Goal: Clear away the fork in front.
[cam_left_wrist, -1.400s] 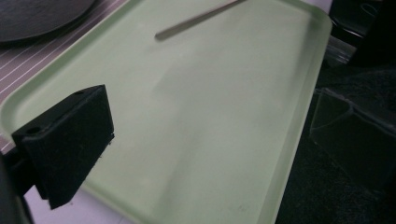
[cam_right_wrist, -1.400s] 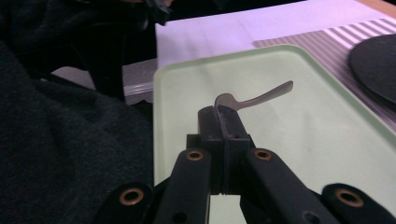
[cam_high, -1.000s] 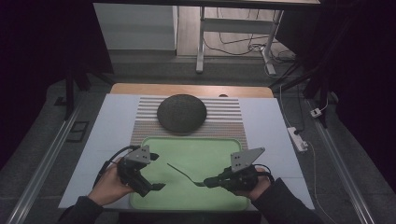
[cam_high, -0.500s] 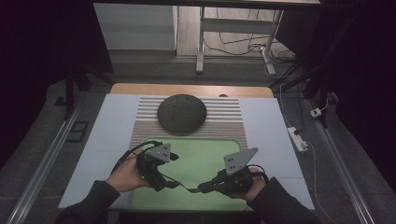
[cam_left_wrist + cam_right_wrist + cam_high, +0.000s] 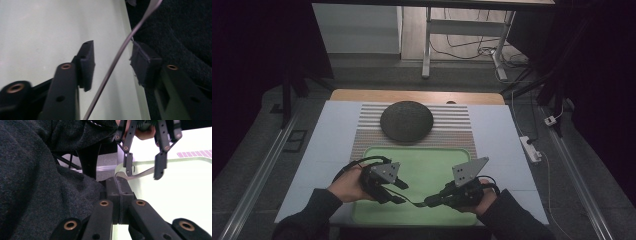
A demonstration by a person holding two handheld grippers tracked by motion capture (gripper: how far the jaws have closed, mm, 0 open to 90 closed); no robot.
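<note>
Since the earlier frame, your left tool [image 5: 398, 192] has moved right, onto the green tray [image 5: 432, 159] beside your right tool [image 5: 432, 202]. Your right tool is clenched on one end of a thin metal strip [image 5: 140, 174], whose long axis runs between the tools above the tray's near edge. Left tool: jaws parted around the strip [image 5: 117, 57], one pad touching.

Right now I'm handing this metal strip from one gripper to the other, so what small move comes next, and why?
Probably close the left gripper: its jaws stand open with the metal strip running between them, while the right gripper is shut on the strip's other end.
</note>
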